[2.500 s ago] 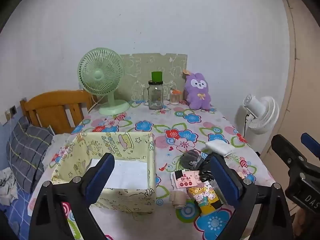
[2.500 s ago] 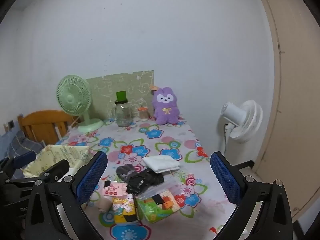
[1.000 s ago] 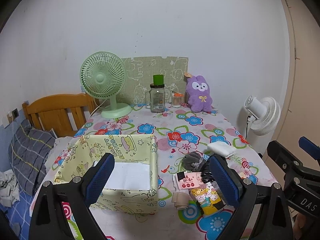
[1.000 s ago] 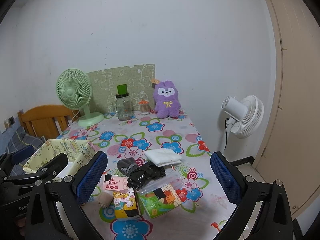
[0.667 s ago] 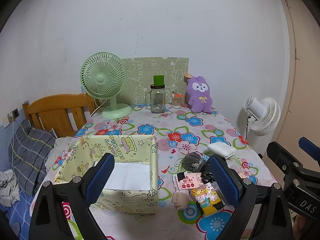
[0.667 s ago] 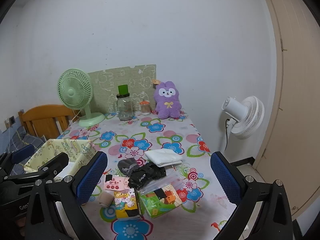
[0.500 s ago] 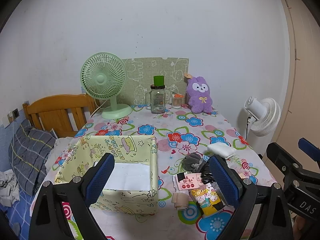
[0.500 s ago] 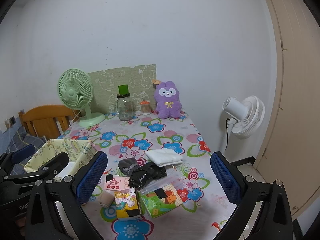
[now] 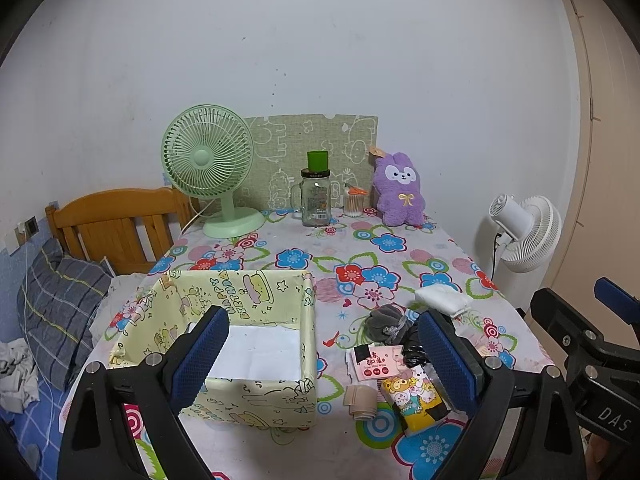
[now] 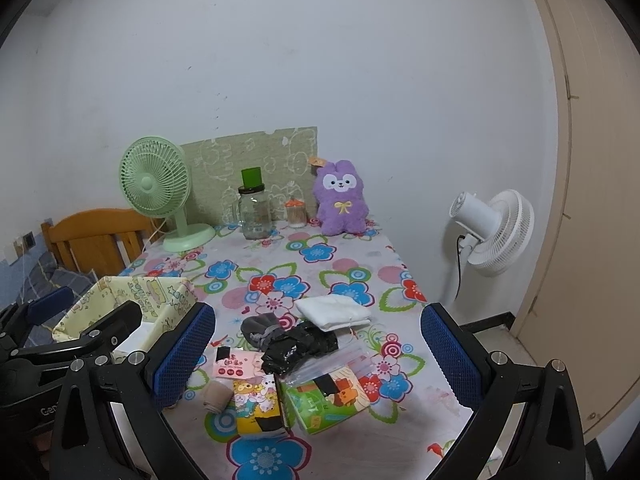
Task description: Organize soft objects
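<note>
A yellow patterned fabric box [image 9: 264, 292] [image 10: 160, 296] stands open at the table's near left, with white paper on its bottom. To its right lies a pile: a white folded cloth [image 10: 332, 310] [image 9: 440, 298], a grey sock [image 10: 260, 330] [image 9: 384, 320], a black bundle [image 10: 300, 348], a pink card [image 10: 236, 364], a beige roll [image 10: 218, 396], a yellow packet [image 10: 258, 404] and a green packet [image 10: 328, 398]. My left gripper [image 9: 324, 356] hovers open above the box's right side. My right gripper [image 10: 316, 352] hovers open over the pile. Both hold nothing.
At the table's far edge stand a green desk fan [image 9: 208, 160], a glass jar with a green lid [image 9: 316, 194], a small jar [image 9: 354, 204] and a purple plush toy [image 9: 400, 190]. A white floor fan [image 10: 492, 232] stands right of the table, a wooden chair [image 9: 116, 220] to the left.
Both grippers have pulled back and risen slightly, so the table shows a little farther away. Both stay open. No object on the table has moved.
</note>
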A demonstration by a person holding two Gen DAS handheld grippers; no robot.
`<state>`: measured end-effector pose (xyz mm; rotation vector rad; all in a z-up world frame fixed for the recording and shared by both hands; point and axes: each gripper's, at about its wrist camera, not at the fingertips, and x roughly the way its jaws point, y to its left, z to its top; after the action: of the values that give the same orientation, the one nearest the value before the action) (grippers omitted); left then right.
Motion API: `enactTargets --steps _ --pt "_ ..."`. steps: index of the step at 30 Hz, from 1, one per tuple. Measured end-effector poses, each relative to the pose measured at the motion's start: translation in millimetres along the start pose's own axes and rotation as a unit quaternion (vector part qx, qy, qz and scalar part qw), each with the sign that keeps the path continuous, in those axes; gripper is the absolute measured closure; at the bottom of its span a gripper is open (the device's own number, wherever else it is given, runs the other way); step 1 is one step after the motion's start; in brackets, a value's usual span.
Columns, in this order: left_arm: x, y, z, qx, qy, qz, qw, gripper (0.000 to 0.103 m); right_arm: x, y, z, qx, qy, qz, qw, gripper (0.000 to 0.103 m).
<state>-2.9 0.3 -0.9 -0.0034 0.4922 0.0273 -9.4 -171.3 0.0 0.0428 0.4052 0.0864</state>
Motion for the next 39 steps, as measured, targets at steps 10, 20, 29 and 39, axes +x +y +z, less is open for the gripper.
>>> enactTargets --steps 10,20,29,39 --pt "-0.1 0.1 -0.3 0.0 0.0 0.0 1.0 0.007 0.0 0.2 -0.4 0.0 -0.001 0.0 1.0 0.0" --pt "-0.1 -0.8 -0.6 0.003 -0.001 -0.001 1.0 0.007 -0.6 0.0 0.2 0.002 -0.005 -0.001 1.0 0.0" --pt "11.2 -13.1 -5.8 0.009 0.014 -0.016 0.9997 0.012 5.5 -9.0 2.3 0.008 -0.004 -0.005 1.0 0.003" --pt "26.4 -33.6 -16.3 0.015 0.034 -0.037 0.9986 0.016 18.7 -20.0 -4.4 0.009 0.008 -0.008 1.0 0.006"
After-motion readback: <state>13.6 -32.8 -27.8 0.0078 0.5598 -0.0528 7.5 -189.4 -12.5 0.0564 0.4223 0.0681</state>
